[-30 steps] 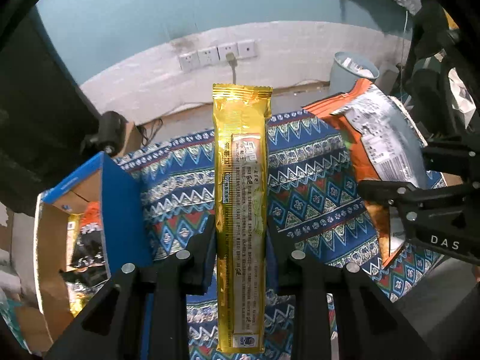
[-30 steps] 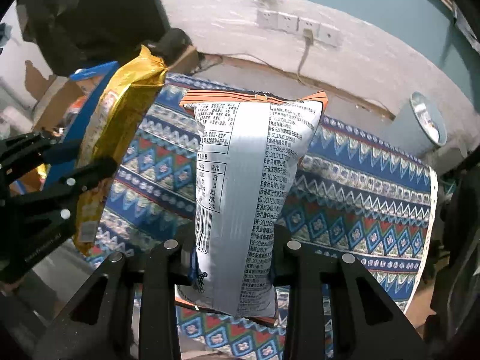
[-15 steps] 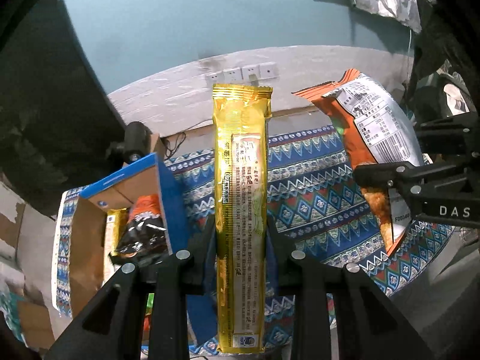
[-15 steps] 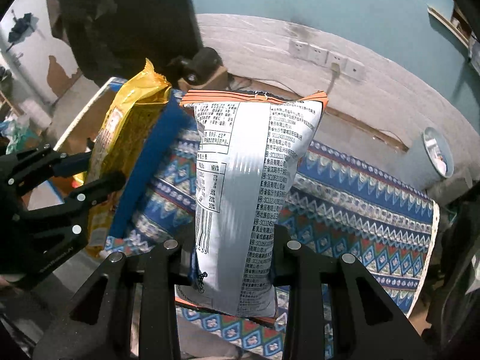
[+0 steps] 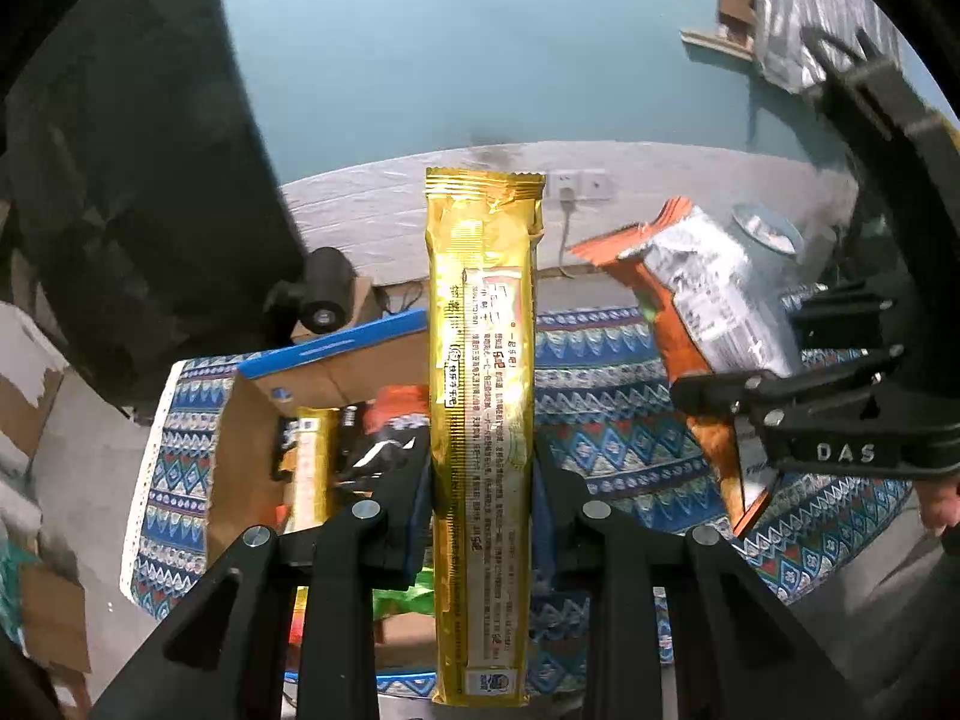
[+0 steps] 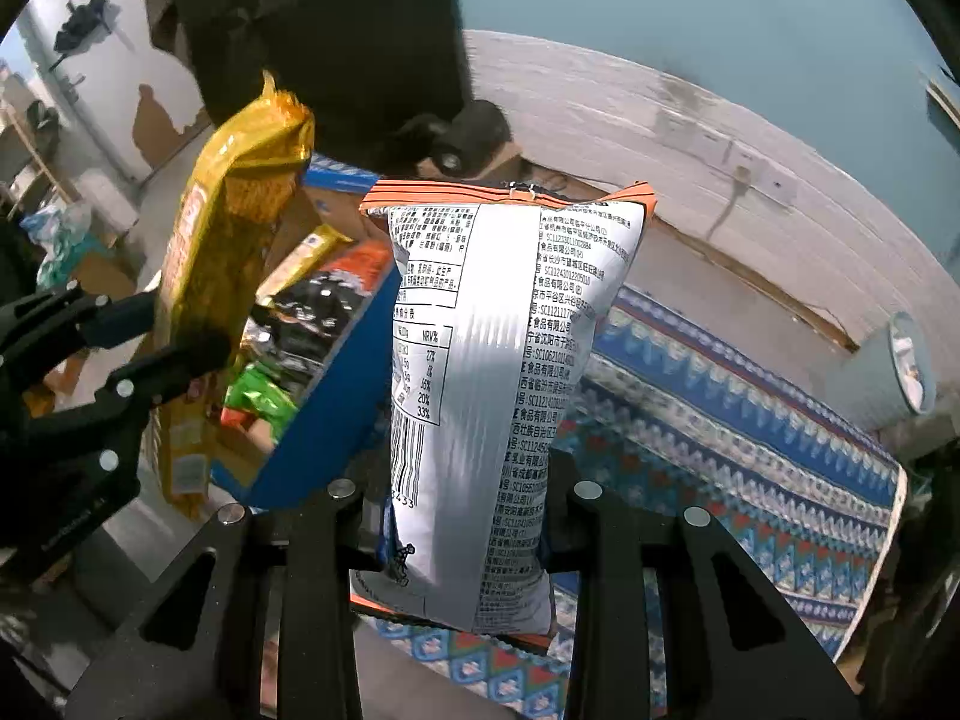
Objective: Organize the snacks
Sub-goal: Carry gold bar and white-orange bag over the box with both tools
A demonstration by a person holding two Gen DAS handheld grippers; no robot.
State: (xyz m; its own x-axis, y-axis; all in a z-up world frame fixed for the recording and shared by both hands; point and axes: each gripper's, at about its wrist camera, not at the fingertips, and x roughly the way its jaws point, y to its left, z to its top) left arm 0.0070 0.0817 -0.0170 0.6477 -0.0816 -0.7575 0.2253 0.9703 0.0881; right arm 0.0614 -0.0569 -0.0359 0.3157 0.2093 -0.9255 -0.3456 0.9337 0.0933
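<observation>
Left gripper clamped on upright gold snack bar; right gripper clamped on silver-orange chip bag; both held over patterned cloth near open snack box. Risk: bag snagged on box wall, crushed. Teal wall behind

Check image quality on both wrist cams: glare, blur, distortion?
Left wrist: strong glare on the gold snack pack; motion blur on the cardboard box contents. Right wrist: sheen on the silver chip bag, print still sharp; fisheye bends the patterned cloth edge.
</observation>
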